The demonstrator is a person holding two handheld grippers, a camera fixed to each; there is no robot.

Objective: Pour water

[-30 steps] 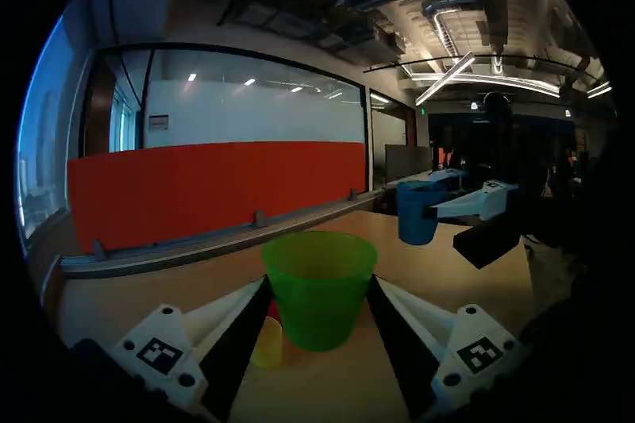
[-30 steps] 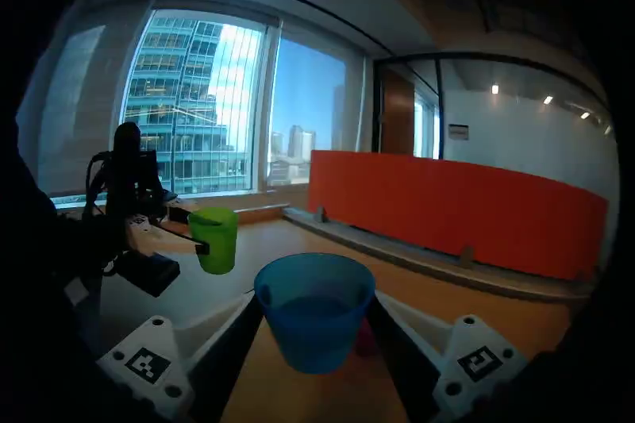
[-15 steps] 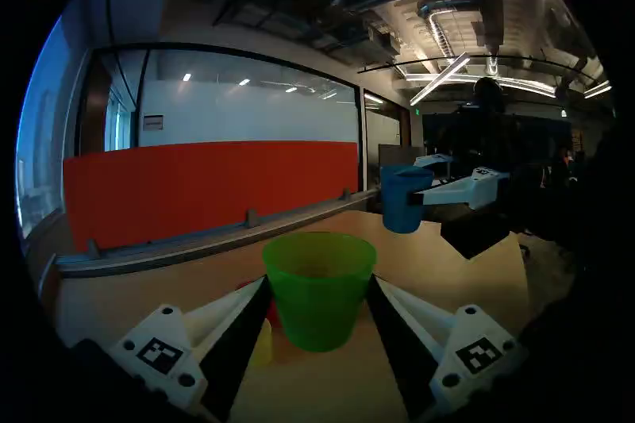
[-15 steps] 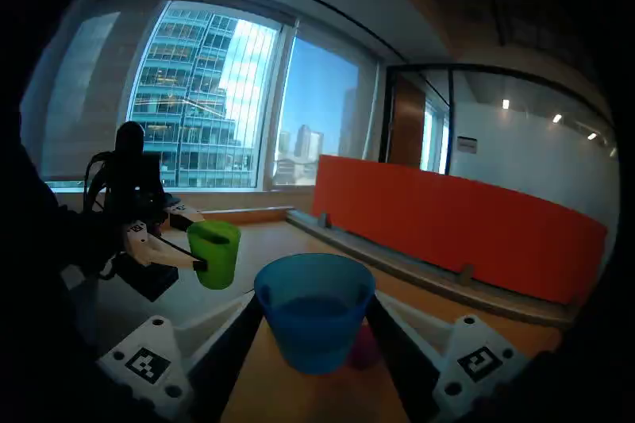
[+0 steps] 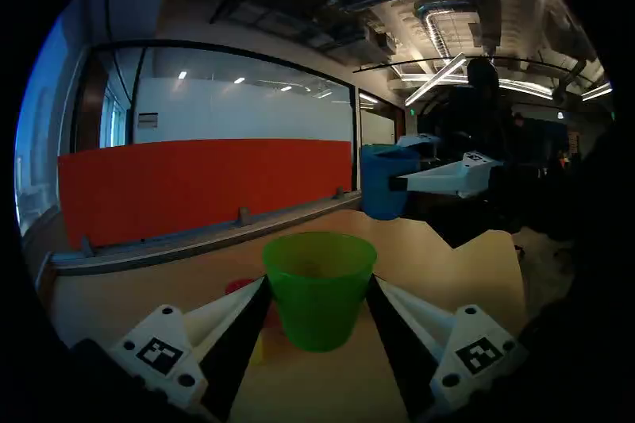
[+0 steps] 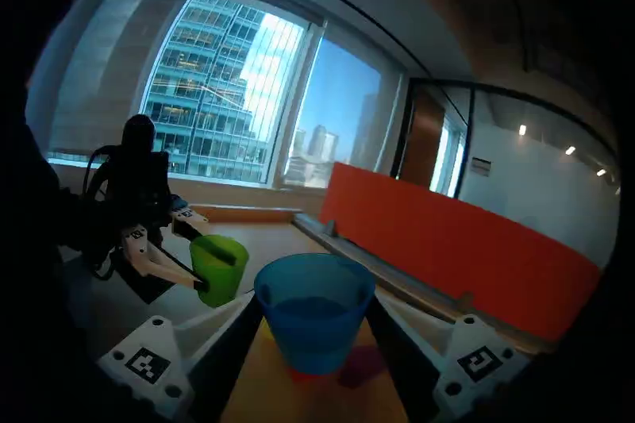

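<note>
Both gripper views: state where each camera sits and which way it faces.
Left gripper view: rides on the left tongs, facing the orange wall over the table; its own fingers clamp the green cup.
Right gripper view: rides on the right tongs, facing the windows; its own fingers clamp the blue cup.
Shared: both cups, both tongs, the orange wall.
</note>
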